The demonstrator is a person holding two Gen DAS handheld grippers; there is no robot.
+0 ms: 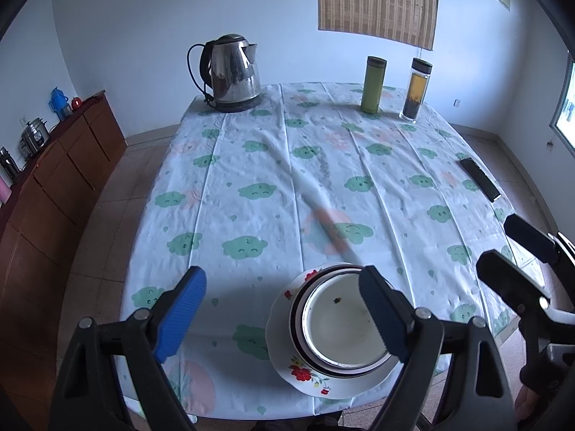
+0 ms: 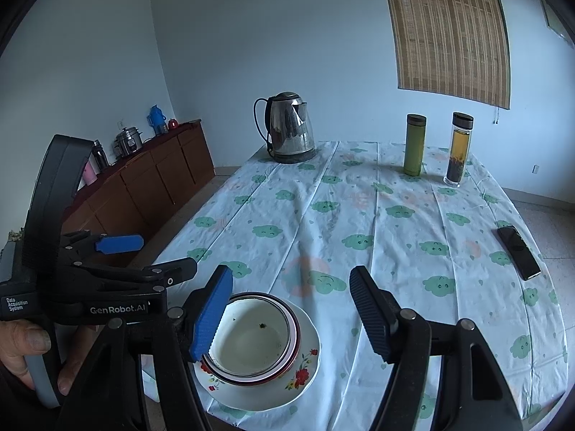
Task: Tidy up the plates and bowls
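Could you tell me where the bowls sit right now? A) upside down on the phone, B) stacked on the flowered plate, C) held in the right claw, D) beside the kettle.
B: the bowls sit nested on the flowered plate, and neither claw holds anything.

You face pale blue walls (image 2: 251, 36) with a bamboo blind (image 2: 449, 32) hanging high on the far one. A brown sideboard (image 2: 161, 179) runs along the left wall, carrying a blue jug (image 2: 156, 119) and a steel cooker (image 2: 126, 140). The floor (image 1: 118, 179) is beige tile. Daylight enters through a window (image 1: 566, 107) on your right.
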